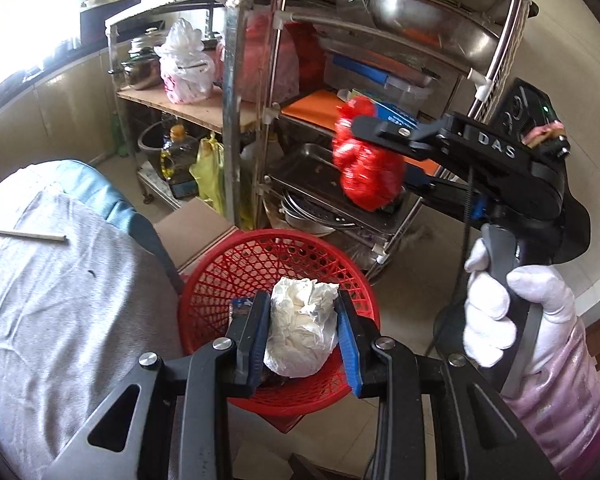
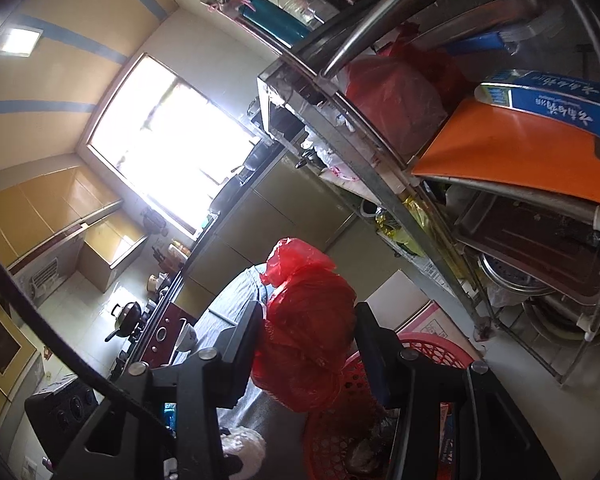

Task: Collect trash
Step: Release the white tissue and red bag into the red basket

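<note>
Two grippers are each carrying trash. Left gripper (image 1: 303, 340) is clenching a crumpled white wad (image 1: 302, 330) between its blue pads, directly above the red mesh basket (image 1: 220, 280) on the floor. Right gripper (image 1: 374, 156) (held in a white-gloved hand (image 1: 512, 312)) is squeezing a scrunched red plastic bag (image 1: 364, 172), ahead of and higher than the left one, beside the metal shelf rack (image 1: 276, 80).

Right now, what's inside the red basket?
In the red basket, a dark wrapper and some crumpled trash show at the bottom. The white wad in the left gripper hangs over it and covers the rest.
</note>
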### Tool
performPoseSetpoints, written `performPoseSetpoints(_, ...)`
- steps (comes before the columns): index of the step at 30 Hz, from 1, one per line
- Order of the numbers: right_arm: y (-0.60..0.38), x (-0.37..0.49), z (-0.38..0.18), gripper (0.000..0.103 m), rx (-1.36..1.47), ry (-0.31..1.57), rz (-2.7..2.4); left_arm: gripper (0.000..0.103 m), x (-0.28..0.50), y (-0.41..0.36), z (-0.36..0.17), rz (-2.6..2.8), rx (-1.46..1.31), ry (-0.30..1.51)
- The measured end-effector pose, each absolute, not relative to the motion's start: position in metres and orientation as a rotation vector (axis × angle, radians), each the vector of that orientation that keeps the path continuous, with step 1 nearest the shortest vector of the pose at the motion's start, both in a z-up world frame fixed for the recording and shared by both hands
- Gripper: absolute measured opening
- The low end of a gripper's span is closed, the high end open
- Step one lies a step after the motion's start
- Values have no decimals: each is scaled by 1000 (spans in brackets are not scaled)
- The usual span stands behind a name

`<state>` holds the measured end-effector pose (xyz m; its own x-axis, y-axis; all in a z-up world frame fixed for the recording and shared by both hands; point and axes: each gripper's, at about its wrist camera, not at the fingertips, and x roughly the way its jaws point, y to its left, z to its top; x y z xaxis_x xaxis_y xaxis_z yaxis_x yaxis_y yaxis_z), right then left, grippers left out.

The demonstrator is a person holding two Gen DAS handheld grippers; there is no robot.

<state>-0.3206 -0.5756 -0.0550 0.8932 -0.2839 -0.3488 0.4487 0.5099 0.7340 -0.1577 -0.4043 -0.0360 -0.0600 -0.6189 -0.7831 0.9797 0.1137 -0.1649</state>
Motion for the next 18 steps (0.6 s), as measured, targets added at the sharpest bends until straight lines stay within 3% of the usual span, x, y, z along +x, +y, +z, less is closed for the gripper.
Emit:
performPoseSetpoints(7, -581, -307, -67, 52, 948, 205, -443, 38, -162, -413, -49, -1465, 553, 895)
performPoseSetpoints(9, -583, -303, -71, 54, 962, 204, -432, 44, -161, -417, -54, -1473, 554, 910)
performPoseSetpoints(11, -585, -300, -76, 61, 981, 209, -430, 60, -159, -419, -58, -1467, 555, 917)
performPoseSetpoints(18, -585, -299, -82, 63, 1006, 211, -408, 61, -145, -413, -64, -1415, 563, 938)
